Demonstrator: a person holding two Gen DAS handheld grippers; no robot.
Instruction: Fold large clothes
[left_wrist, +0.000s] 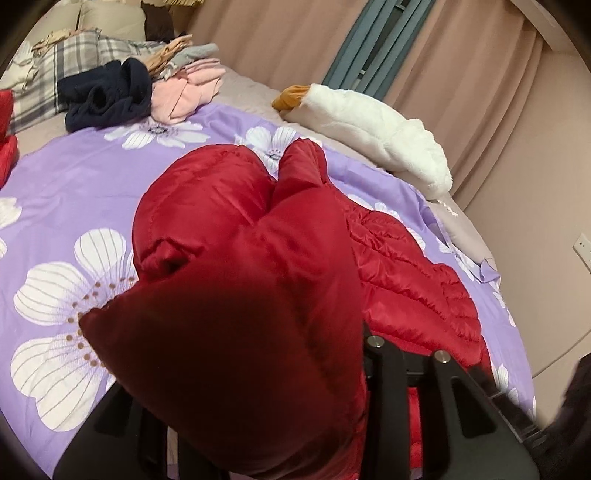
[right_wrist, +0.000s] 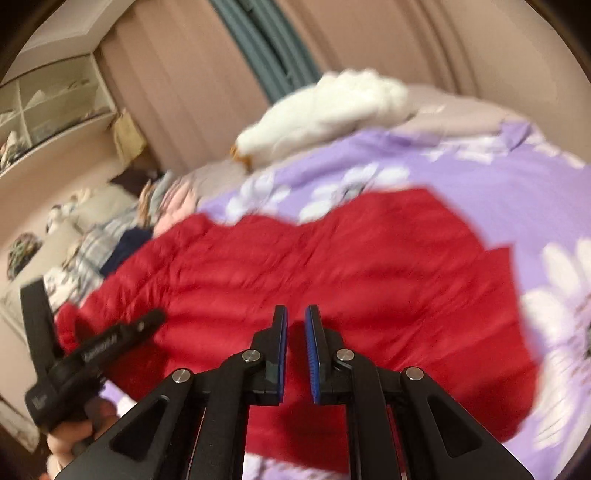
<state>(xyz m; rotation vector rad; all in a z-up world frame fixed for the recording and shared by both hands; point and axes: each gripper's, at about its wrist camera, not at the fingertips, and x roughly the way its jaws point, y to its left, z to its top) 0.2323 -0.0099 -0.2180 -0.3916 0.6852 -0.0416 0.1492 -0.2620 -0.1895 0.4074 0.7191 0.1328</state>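
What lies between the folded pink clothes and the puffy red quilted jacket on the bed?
Only bare purple floral bedsheet, seen in the left wrist view, separates the pink clothes from the red jacket.

The red puffer jacket (left_wrist: 406, 280) is glossy, quilted in narrow stitched channels, and lies spread across the purple flowered bedspread (left_wrist: 92, 192) on the bed. In the left wrist view one part of it, a smooth padded flap that may be a sleeve or a hood, is lifted off the rest and rises close in front of the lens, bulging and creased into two rounded lobes at its far end. The quilted body lies flat beneath and to the right of that raised part. In the right wrist view the jacket (right_wrist: 332, 266) stretches in a broad, blurred band across the bedspread (right_wrist: 480, 177).
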